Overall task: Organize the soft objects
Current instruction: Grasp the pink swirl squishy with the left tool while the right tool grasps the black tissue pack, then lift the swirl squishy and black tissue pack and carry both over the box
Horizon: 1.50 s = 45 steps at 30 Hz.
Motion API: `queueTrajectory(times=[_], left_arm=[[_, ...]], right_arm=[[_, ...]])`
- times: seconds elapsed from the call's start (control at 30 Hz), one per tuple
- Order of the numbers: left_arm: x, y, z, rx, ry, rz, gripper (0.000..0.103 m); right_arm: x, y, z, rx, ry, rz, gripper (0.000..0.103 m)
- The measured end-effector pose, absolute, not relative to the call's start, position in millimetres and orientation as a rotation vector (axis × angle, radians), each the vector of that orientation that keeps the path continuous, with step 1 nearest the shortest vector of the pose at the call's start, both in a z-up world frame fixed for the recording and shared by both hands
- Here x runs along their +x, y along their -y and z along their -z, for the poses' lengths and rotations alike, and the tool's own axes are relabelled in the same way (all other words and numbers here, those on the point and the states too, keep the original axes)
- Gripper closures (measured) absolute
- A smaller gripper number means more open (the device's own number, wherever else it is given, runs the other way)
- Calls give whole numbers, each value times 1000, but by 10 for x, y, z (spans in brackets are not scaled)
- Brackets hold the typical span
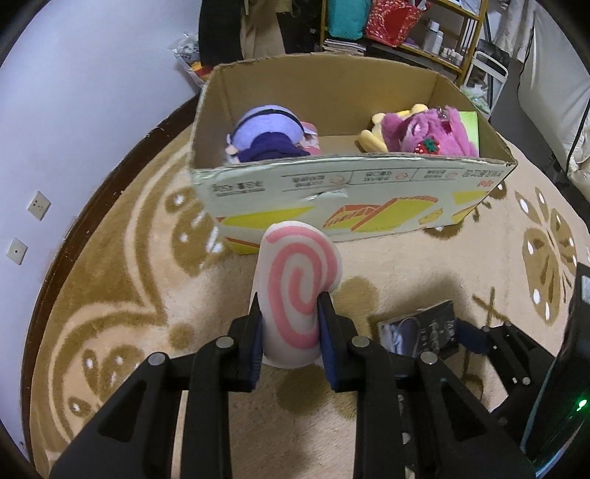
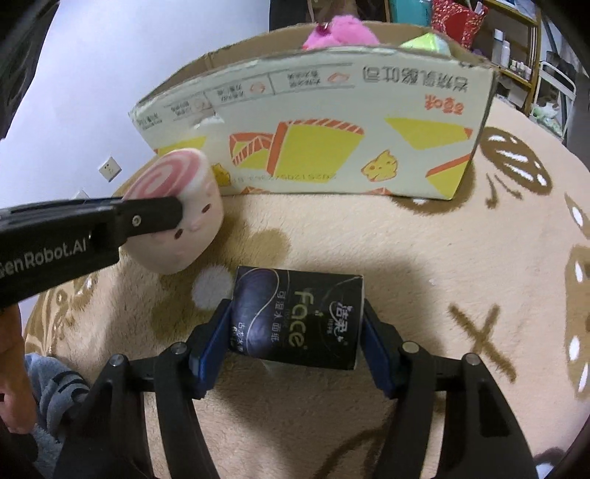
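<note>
My left gripper (image 1: 289, 306) is shut on a white plush roll with a pink swirl (image 1: 298, 280), held just above the rug in front of the cardboard box (image 1: 332, 177). In the right wrist view the roll (image 2: 188, 228) shows a small face, with one left finger (image 2: 147, 217) across it. My right gripper (image 2: 297, 328) is shut on a black tissue pack (image 2: 298, 313) that sits on the rug; its blue pads press both sides. The open box (image 2: 313, 110) holds a purple plush (image 1: 265, 132), a yellow plush (image 1: 372, 136) and a pink plush (image 1: 431, 132).
A beige rug with brown patterns (image 1: 405, 265) covers the floor. A white wall with sockets (image 1: 38, 204) runs on the left. Shelves with bottles and bags (image 1: 424, 29) stand behind the box. A person's hand and grey sleeve (image 2: 22, 376) show at the lower left.
</note>
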State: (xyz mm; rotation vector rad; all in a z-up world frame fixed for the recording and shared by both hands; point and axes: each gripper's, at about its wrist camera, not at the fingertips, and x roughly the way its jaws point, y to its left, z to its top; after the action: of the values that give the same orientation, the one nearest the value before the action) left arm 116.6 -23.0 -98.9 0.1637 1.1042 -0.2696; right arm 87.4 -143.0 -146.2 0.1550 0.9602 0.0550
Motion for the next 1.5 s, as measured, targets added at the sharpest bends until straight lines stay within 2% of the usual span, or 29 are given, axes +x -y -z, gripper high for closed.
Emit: queueTrajectory(times=[0.33, 0.67, 1.5], left_arm=[[1059, 80, 893, 146, -1081, 206, 78], [879, 16, 672, 172, -985, 141, 78], [761, 75, -185, 236, -635, 116, 78]], right_arm=[[707, 1394, 1242, 154, -870, -17, 34], [585, 1583, 969, 159, -786, 14, 34], [672, 1589, 380, 128, -610, -4, 34]])
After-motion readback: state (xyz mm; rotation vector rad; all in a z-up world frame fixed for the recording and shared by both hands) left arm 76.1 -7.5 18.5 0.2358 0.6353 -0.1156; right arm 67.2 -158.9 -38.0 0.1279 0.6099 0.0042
